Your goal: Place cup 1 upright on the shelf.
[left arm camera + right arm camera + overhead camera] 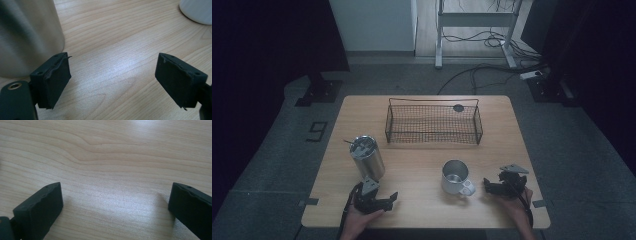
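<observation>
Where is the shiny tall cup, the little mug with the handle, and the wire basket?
Shiny tall cup (368, 161), high view, on its steel side wall.
Little mug (454, 182), high view, on its outer wall below the rim.
Wire basket (434, 138), high view, on its near mesh wall.

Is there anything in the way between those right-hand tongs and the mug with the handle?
Nothing visible. The right tongs sit open on the table, just right of the mug, with bare wood between them. The mug's handle points toward the near edge, close to the tongs. The steel tumbler and wire basket stand elsewhere.
</observation>
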Demonstrator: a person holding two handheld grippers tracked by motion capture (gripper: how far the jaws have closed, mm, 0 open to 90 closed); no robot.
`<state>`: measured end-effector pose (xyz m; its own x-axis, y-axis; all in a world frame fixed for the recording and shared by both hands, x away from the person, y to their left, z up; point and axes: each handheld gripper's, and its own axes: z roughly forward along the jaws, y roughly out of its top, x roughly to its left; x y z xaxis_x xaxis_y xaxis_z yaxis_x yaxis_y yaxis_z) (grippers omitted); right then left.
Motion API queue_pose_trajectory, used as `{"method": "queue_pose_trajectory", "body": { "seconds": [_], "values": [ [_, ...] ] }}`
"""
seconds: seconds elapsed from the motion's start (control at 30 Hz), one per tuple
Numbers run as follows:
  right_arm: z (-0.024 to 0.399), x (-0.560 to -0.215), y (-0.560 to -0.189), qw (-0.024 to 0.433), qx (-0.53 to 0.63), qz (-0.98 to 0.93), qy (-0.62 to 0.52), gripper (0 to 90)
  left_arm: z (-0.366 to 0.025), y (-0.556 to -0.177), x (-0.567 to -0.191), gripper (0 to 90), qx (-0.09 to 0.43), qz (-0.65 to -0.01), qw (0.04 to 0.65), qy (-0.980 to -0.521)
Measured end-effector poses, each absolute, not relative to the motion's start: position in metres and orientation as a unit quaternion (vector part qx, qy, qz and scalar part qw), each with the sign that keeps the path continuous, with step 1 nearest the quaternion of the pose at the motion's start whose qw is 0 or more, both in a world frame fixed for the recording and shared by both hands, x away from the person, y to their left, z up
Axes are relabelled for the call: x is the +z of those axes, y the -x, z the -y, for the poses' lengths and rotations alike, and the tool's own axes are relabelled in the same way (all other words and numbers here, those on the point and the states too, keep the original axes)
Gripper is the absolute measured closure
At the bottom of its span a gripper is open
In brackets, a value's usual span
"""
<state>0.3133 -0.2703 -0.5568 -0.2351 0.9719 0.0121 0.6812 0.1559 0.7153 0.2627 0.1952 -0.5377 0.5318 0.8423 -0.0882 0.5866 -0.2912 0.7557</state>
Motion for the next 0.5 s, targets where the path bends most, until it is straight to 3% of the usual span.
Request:
{"method": "queue_pose_trajectory", "body": {
  "seconds": [0.5],
  "values": [
    [0.2706, -0.5566, -0.3127, 0.238, 0.308, -0.717, -0.578, 0.6, -0.1944, -0.2623, -0.5339, 13.0, 0.164, -0.453, 0.393, -0.783]
  ]
}}
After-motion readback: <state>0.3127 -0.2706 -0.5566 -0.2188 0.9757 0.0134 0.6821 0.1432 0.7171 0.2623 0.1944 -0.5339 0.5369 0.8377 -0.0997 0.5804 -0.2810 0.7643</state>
